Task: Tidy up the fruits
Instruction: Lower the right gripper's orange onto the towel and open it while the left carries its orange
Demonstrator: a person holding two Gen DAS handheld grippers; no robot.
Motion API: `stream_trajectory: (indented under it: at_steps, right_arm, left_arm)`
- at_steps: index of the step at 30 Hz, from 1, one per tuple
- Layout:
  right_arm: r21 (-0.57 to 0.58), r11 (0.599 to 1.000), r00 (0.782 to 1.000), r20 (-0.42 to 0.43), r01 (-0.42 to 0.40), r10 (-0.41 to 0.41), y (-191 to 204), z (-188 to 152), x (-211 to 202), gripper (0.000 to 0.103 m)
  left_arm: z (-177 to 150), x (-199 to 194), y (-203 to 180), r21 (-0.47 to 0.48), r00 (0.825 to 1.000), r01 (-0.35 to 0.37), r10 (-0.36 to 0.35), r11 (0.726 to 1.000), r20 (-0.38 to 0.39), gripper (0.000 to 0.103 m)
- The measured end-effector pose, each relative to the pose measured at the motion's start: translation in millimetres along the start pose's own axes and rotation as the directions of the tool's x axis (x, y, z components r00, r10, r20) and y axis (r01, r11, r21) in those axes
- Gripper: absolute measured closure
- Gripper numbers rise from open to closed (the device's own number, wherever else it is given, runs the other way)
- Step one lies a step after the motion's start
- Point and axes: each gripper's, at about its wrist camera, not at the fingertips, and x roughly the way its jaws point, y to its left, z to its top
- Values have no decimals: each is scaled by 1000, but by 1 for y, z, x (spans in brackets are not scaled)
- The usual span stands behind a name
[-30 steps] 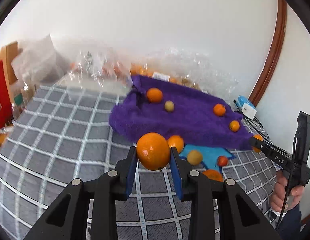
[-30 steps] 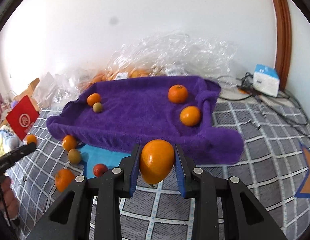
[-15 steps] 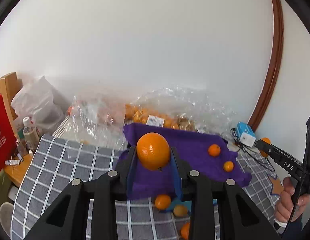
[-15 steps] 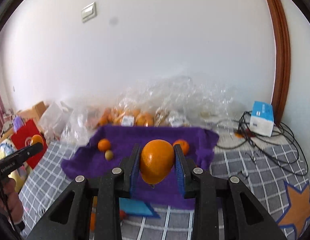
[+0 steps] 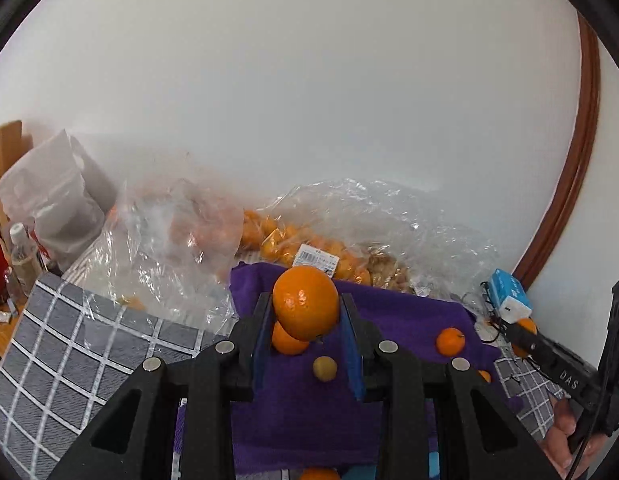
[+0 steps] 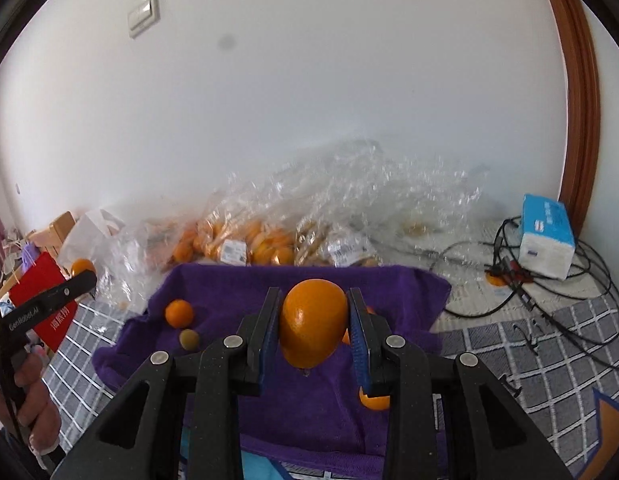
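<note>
Both grippers rose over purple towel [image 5: 409, 320] | each clamps an orange | wall switch [image 6: 143, 14] right-view only

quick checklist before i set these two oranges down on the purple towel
1. Left gripper shut on its orange: ok.
2. Right gripper shut on its orange: ok.
3. Purple towel lies ahead under both grippers: ok.
4. Bare towel to drop onto: ok, but a small orange and a greenish fruit lie at its left side.
5. Fruit directly under the left orange: not ok, another orange sits just behind it.
6. Height above the towel: cannot tell.
</note>
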Motion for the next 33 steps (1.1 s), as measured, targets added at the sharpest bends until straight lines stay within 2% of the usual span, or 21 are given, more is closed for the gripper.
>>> stream_trajectory:
  at_steps: [5,8,17,21,24,29,33]
  right_arm:
    - [-36,997,996,-61,61,-64,-8,-18,26,71]
    - [-11,999,996,-78,53,-54,-12,-22,35,71]
    - [-113,987,985,-117,112,-125,5,-36,60,71]
    - [-122,985,977,-159,125,-143,6,-41,72,71]
    - [-132,981,971,-172,145,-166,6,-43,76,71]
    - [-118,983,972,-174,139,-158,3,-43,76,71]
    - [-86,987,973,-175,136,-149,-1,-42,66,66]
  left_arm:
    - [-21,20,16,-30,999,-11,9,1000,-53,73]
    - [-24,23,18,-39,998,-29,27,999,-56,73]
    - [-25,25,17,-30,997,-8,6,1000,-71,72]
    - [-27,29,16,-24,995,-3,1,1000,-96,72]
    - [-29,33,15,-14,992,-5,3,1000,-122,72]
    - [-34,43,10,-1,986,-14,14,1000,-168,72]
    - [-37,48,4,32,983,-21,27,999,-180,72]
